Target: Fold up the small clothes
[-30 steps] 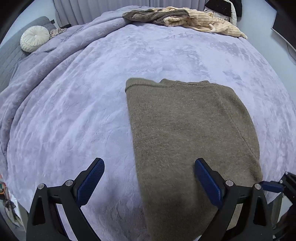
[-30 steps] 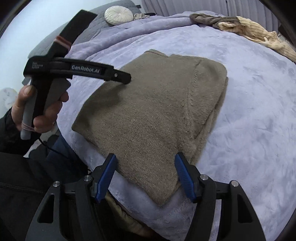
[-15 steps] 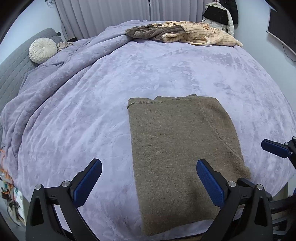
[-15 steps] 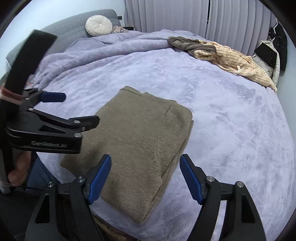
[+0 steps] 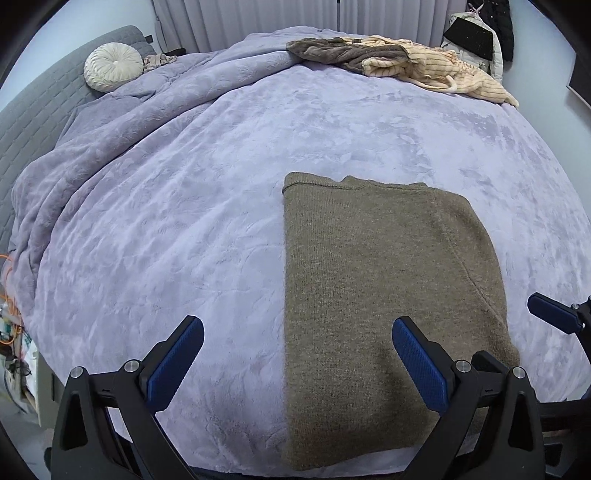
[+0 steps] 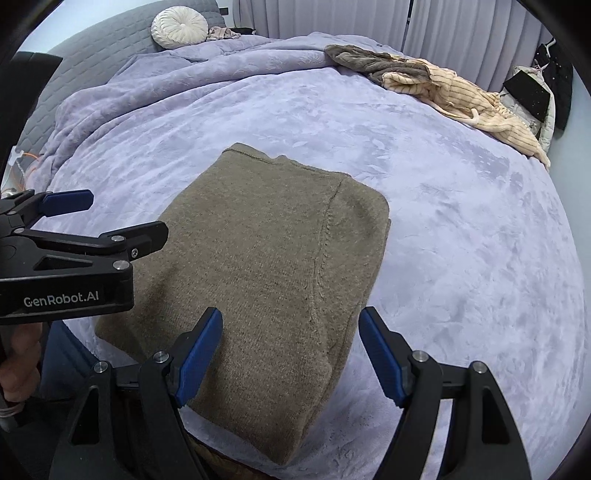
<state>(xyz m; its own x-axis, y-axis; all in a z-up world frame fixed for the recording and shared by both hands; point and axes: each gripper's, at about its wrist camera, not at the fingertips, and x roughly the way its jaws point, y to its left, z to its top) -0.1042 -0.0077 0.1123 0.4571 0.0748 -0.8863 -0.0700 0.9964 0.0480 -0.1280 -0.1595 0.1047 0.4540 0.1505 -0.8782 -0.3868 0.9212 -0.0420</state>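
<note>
A folded olive-brown knit sweater (image 5: 388,277) lies flat on the lavender blanket (image 5: 184,221), near the bed's front edge. My left gripper (image 5: 295,326) hovers open above the sweater's near left edge, one pad over the blanket and one over the knit, holding nothing. In the right wrist view the sweater (image 6: 266,258) shows a thick folded right side. My right gripper (image 6: 291,315) hangs open and empty over its near right corner. The left gripper (image 6: 122,216) appears at the left there, with a person's hand (image 6: 18,354) on its grip.
A pile of brown and cream striped clothes (image 5: 406,62) lies at the bed's far side. A round cream cushion (image 5: 112,70) rests against the grey quilted headboard (image 5: 33,110). Dark jackets (image 5: 480,33) hang at the back right. The blanket bunches along the left.
Both grippers have drawn back and up from the sweater, so more of the bed shows. The right gripper's jaws have widened a little. The sweater has not moved.
</note>
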